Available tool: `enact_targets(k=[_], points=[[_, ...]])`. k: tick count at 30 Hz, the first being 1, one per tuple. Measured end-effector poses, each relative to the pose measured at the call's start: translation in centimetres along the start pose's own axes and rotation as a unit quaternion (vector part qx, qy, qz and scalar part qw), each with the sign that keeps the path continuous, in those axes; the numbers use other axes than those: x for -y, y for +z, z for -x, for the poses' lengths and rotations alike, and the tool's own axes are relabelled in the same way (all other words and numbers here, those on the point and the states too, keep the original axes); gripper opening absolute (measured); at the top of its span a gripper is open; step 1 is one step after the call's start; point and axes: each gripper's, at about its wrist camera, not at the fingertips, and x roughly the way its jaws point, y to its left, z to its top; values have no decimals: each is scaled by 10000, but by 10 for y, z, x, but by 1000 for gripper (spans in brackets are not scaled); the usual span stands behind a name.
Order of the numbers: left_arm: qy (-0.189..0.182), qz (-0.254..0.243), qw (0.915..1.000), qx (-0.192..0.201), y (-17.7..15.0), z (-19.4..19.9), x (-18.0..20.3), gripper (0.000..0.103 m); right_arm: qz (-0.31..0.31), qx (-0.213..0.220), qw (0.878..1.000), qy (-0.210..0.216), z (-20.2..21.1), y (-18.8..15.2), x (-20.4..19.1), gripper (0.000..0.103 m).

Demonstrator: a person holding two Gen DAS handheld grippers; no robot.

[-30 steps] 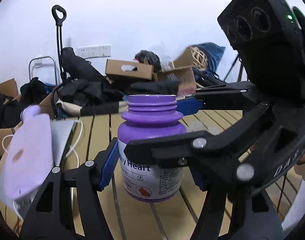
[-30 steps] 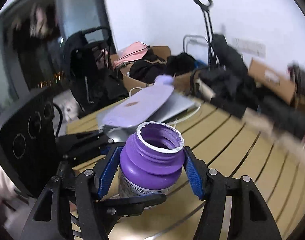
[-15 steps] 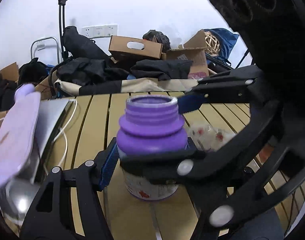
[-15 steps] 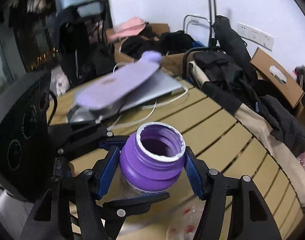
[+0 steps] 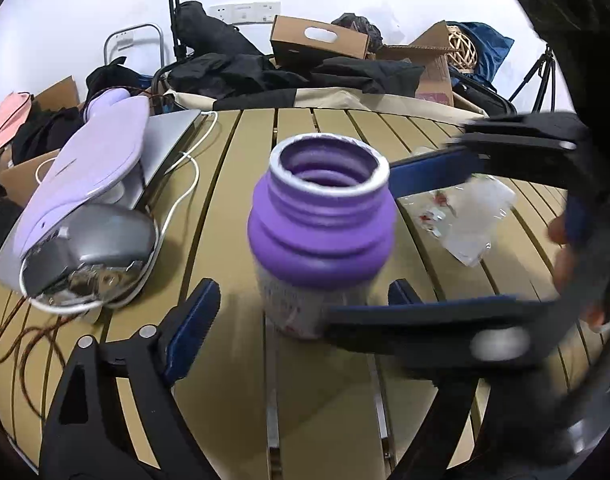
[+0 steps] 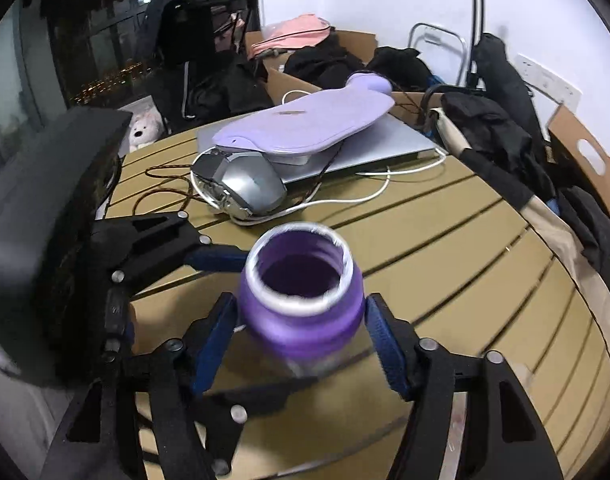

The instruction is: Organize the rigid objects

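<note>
Right claw (image 6: 301, 344) pinches the open purple bottle (image 6: 301, 304) over the slatted table (image 6: 485, 248); left claw (image 5: 301, 308) gapes wide around it

Looks like a lived-in room of a home, used partly for storage. Round slatted wooden surface (image 5: 233, 184) carrying a laptop (image 6: 385, 148), a lilac hot-water bottle (image 6: 305, 124) and a white cable (image 5: 185, 184). Behind it, open cardboard boxes (image 5: 317, 40), heaps of dark clothes (image 5: 241, 68), a pink garment (image 6: 297, 32), a folding trolley (image 6: 437, 44). Wall socket (image 5: 245, 9) on a white wall; dark window (image 6: 97, 60) with city lights.
</note>
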Motion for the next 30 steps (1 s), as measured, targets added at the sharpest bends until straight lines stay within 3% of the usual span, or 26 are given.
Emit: enact_targets(k=[5,9,12,15,21,28,30], points=[[140,79,9995,254,-5,31,2,88,-856,469,9952,45,52,-33,10,83],[392,286,9977,471,-15,66,4,91,-1474,931,9836,-468,100,-71,13,83],[675,477,9943,678,-23,99,8,92,-1837,915,9745,-910,120,-92,6,83],[966,623,9898,839,-34,136,13,100,-2051,825,9674,-1238,137,-103,-9,83],[1374,698,9819,1098,-66,228,35,103,-2404,1024,9559,-1343,183,-121,-65,83],[1378,807,9797,1214,-138,325,64,103,-2445,1107,9461,-1812,230,-161,-170,83],[1426,851,9760,1407,-158,360,73,103,-2517,1050,9417,-1970,250,-177,-200,83]])
